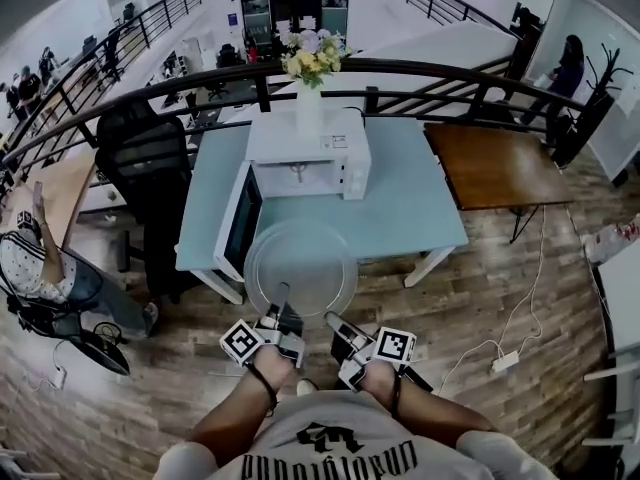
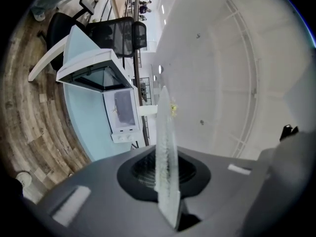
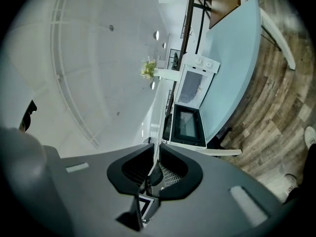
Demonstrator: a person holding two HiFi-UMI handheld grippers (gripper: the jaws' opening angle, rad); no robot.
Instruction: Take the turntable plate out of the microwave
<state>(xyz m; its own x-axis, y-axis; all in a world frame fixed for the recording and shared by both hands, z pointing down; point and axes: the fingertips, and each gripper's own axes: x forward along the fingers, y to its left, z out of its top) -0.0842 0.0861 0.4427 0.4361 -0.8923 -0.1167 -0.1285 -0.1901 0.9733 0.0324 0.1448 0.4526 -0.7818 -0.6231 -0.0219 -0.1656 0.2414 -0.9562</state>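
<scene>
The clear glass turntable plate (image 1: pixel 300 266) hangs level in the air, in front of the table edge and outside the white microwave (image 1: pixel 308 152), whose door (image 1: pixel 240 220) stands open to the left. My left gripper (image 1: pixel 283 313) is shut on the plate's near rim at the left, and my right gripper (image 1: pixel 335 320) is shut on the same rim at the right. In the left gripper view the plate (image 2: pixel 165 147) shows edge-on, pinched in the left gripper (image 2: pixel 166 174). The right gripper view has the thin plate edge (image 3: pixel 157 132) clamped in the right gripper (image 3: pixel 154 168).
The microwave sits on a pale blue table (image 1: pixel 410 203), with a vase of flowers (image 1: pixel 311 68) on top. A black office chair (image 1: pixel 150 168) stands to the left, a brown table (image 1: pixel 495 163) to the right, a railing (image 1: pixel 420 73) behind. A seated person (image 1: pixel 40 268) is at the far left; a cable (image 1: pixel 520 318) lies on the wooden floor.
</scene>
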